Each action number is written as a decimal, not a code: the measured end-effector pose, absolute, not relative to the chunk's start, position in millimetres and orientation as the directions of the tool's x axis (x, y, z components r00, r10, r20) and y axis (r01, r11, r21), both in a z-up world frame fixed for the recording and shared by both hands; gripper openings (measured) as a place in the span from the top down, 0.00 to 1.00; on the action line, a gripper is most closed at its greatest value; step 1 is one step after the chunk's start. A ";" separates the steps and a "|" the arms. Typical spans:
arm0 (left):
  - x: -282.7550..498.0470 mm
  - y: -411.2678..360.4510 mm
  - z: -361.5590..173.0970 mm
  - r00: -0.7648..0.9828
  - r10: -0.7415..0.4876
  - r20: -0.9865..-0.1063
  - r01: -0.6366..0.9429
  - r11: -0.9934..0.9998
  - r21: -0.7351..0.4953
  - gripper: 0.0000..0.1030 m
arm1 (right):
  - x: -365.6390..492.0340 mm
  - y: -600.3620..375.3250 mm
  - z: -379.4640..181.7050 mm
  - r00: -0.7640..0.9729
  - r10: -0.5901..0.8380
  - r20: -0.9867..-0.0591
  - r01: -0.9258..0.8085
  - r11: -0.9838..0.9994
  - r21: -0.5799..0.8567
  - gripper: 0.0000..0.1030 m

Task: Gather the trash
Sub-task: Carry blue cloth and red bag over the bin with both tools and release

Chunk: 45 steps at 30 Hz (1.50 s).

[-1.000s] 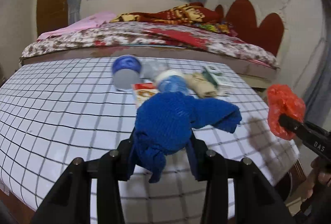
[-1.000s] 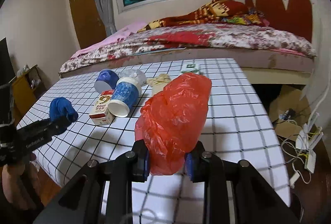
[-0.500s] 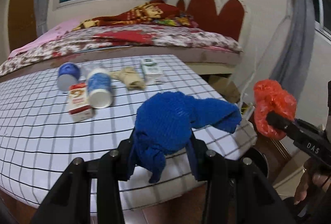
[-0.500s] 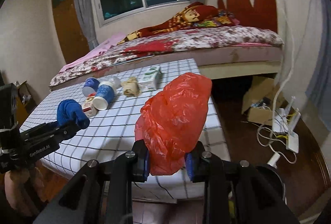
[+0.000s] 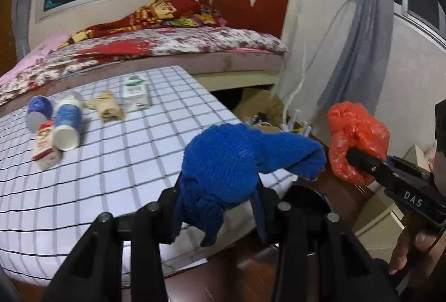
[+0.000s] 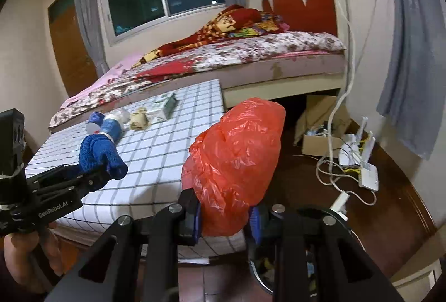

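Observation:
My left gripper (image 5: 217, 198) is shut on a blue knitted cloth (image 5: 237, 159) and holds it over the right corner of the checked table (image 5: 117, 168). It also shows in the right wrist view (image 6: 97, 154). My right gripper (image 6: 225, 221) is shut on a crumpled red plastic bag (image 6: 237, 159), held off the table's right edge above a dark round bin (image 6: 262, 265) on the floor. The bag also shows in the left wrist view (image 5: 354, 140), with the bin (image 5: 306, 198) just below the blue cloth.
On the table lie two blue cups (image 5: 65, 123), a red carton (image 5: 44, 145), a crumpled brown paper (image 5: 107, 106) and a green-white carton (image 5: 135, 90). A bed (image 6: 237, 56) stands behind. A cardboard box (image 6: 320, 120), cables and white routers (image 6: 368, 162) lie on the floor at right.
Both grippers have swung right, away from the table middle toward its right edge and the floor bin. Each still holds its item.

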<state>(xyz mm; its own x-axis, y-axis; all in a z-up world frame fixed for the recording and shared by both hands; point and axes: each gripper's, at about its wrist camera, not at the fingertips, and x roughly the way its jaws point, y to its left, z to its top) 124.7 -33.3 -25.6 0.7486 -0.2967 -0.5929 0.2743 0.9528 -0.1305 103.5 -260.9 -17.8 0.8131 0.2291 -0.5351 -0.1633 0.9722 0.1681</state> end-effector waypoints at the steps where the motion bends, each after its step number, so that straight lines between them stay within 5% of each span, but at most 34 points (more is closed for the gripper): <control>1: 123.8 -40.2 -27.1 0.742 -0.308 -0.596 0.287 0.949 -0.132 0.58 | 101.3 -268.0 -20.2 0.813 0.218 -0.540 -0.152 0.975 0.165 0.72; 17: 119.6 -145.4 -79.6 0.579 -0.430 -0.693 0.418 0.886 -0.200 0.58 | 84.7 -361.2 -80.8 0.745 0.076 -0.663 0.009 0.992 0.123 0.72; 37: 152.5 -204.3 -155.8 0.402 -0.436 -0.805 0.420 0.869 -0.261 0.58 | 129.8 -398.3 -174.7 0.579 0.108 -0.808 -0.006 0.992 0.128 0.72; 39: 154.9 -212.7 -160.9 0.390 -0.439 -0.810 0.431 0.864 -0.261 0.57 | 136.5 -403.1 -181.8 0.563 0.125 -0.817 -0.015 0.990 0.142 0.72; 40: 157.3 -214.7 -163.7 0.385 -0.443 -0.810 0.431 0.862 -0.267 0.48 | 139.4 -404.0 -184.5 0.555 0.131 -0.821 -0.019 0.989 0.145 0.72; 42: 162.6 -217.7 -171.9 0.395 -0.422 -0.816 0.406 0.877 -0.257 0.20 | 147.8 -405.4 -194.4 0.524 0.139 -0.840 -0.035 0.989 0.142 0.65; 44: 163.5 -211.6 -176.7 0.424 -0.378 -0.823 0.362 0.904 -0.229 0.05 | 154.1 -406.8 -208.6 0.489 0.071 -0.869 -0.007 0.997 0.078 0.13; 45: 163.1 -207.1 -179.3 0.426 -0.364 -0.828 0.343 0.912 -0.224 0.05 | 154.4 -408.5 -213.1 0.484 0.041 -0.874 0.005 0.999 0.050 0.07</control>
